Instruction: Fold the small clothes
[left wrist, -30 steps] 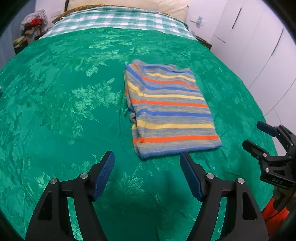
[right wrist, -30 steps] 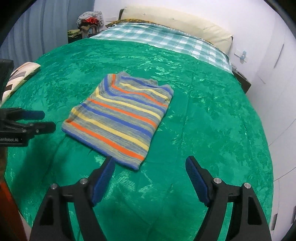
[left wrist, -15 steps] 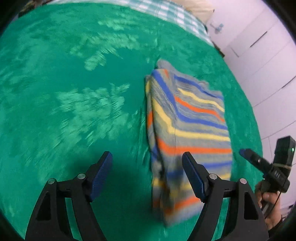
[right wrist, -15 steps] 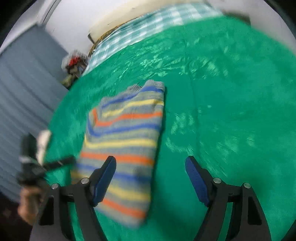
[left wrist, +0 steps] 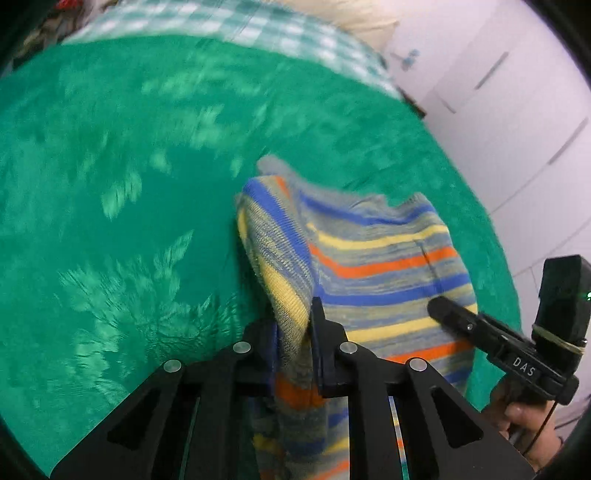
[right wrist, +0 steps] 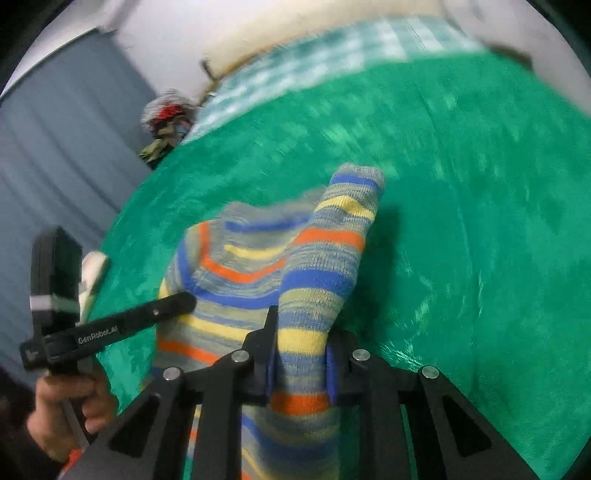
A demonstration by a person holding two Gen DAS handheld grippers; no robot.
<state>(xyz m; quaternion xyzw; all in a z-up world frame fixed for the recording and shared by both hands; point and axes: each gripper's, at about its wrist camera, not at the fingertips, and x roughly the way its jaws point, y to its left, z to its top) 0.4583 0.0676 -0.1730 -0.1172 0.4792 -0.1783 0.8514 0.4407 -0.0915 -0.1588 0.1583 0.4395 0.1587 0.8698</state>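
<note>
A small striped sweater (left wrist: 376, 258), grey with blue, orange and yellow bands, is folded and partly lifted off the green bedspread (left wrist: 129, 206). My left gripper (left wrist: 293, 336) is shut on its left edge. My right gripper (right wrist: 299, 350) is shut on its right edge, with the sweater (right wrist: 266, 266) bunched up between the jaws. In the left wrist view the right gripper (left wrist: 454, 317) reaches in from the right. In the right wrist view the left gripper (right wrist: 173, 302) reaches in from the left. The sweater's near end hangs below both grippers, out of sight.
The green bedspread (right wrist: 461, 240) covers a bed with a checked sheet (left wrist: 240, 22) and pillow at the head. White cupboard doors (left wrist: 517, 110) stand to the right. A grey curtain (right wrist: 55, 166) and a pile of clothes (right wrist: 166, 118) are on the left.
Both grippers went from open above the flat folded sweater to shut on its left and right edges. The sweater's sides are now raised off the bedspread and bunched.
</note>
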